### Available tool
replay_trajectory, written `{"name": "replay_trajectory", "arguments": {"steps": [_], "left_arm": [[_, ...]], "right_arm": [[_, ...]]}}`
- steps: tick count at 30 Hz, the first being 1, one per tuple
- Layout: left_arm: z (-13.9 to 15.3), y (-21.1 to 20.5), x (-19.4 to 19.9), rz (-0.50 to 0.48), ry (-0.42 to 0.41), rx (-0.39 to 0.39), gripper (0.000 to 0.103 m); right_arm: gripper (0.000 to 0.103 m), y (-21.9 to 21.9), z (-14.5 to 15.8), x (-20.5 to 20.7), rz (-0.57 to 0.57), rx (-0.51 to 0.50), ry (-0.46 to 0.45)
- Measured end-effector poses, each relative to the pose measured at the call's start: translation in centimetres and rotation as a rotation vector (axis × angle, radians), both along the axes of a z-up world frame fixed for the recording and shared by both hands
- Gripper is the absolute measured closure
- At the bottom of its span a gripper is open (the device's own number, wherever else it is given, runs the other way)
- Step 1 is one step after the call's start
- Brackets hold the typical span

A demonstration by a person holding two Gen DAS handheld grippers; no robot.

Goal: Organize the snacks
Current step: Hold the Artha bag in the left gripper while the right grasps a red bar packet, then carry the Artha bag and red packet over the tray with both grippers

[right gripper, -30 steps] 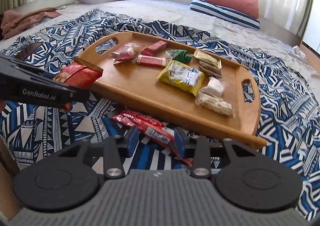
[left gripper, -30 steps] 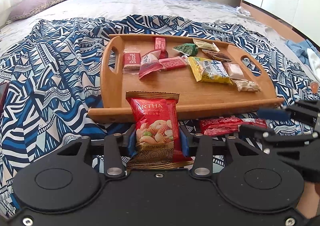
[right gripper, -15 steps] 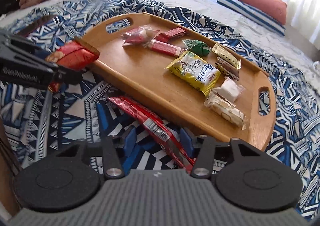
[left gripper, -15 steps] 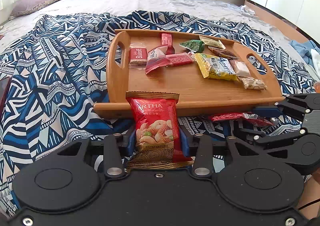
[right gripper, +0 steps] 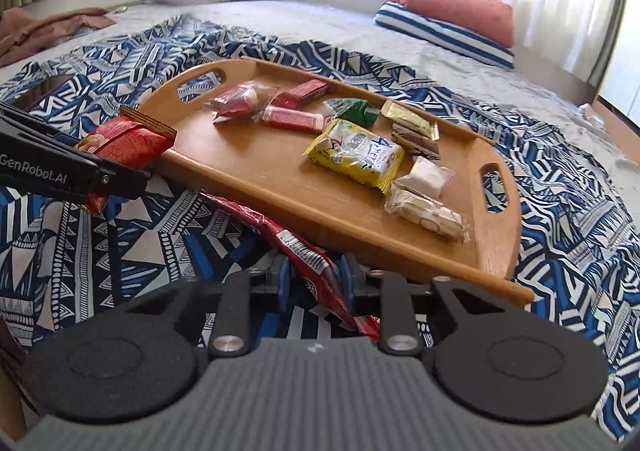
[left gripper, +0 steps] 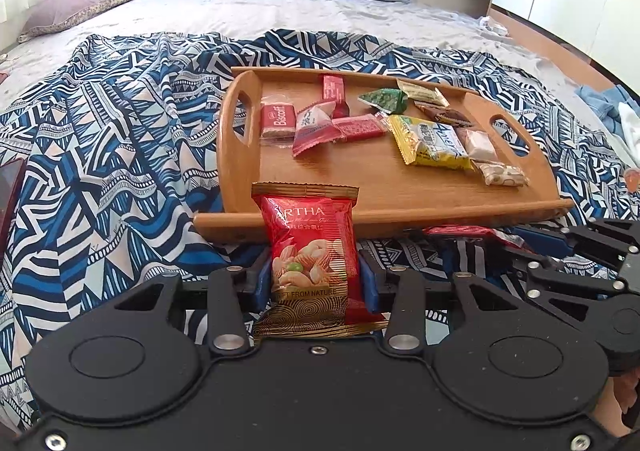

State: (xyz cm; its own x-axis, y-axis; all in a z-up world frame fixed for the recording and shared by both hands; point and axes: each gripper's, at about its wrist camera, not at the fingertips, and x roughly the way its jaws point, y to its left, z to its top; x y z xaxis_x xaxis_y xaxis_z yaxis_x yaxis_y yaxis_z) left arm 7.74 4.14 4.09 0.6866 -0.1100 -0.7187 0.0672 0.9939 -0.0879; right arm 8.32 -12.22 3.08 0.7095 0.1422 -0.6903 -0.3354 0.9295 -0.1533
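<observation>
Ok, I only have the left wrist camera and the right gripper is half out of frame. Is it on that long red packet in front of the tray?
Observer: Yes. The right gripper has just been closing, and its blue pads now press both sides of the long red packet.
Operator: Where does the rest of that packet lie?
Observer: On the blanket, running away at a slant up to the tray's near rim. I can't tell if its end is tucked underneath.
Operator: And my nut packet, seen from that side?
Observer: The nut packet sticks out past the left gripper, its top edge close to the tray's near corner.
</observation>
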Motion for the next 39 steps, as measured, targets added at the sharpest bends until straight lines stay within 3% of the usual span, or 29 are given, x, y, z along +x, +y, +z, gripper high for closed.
{"name": "replay_trajectory", "arguments": {"steps": [4, 6, 8, 23, 39], "left_arm": [[0.5, 0.3, 0.1, 0.017, -0.013, -0.011, 0.063], [0.7, 0.4, 0.2, 0.021, -0.016, -0.018, 0.063], [0.9, 0.3, 0.4, 0.021, -0.018, -0.024, 0.063], [2.2, -0.1, 2.4, 0.024, -0.046, -0.033, 0.063], [2.7, -0.4, 8.1, 0.009, -0.043, -0.107, 0.063]], "right_arm": [[0.076, -0.6, 1.2, -0.5, -0.038, 0.022, -0.017], [0.086, -0.9, 1.8, -0.7, -0.064, 0.025, -0.035], [0.087, -1.4, 2.3, -0.5, -0.089, 0.030, -0.043], [0.088, -3.7, 3.8, 1.7, -0.240, 0.100, -0.052], [0.088, -8.6, 5.3, 9.0, -0.465, 0.203, -0.048]]}}
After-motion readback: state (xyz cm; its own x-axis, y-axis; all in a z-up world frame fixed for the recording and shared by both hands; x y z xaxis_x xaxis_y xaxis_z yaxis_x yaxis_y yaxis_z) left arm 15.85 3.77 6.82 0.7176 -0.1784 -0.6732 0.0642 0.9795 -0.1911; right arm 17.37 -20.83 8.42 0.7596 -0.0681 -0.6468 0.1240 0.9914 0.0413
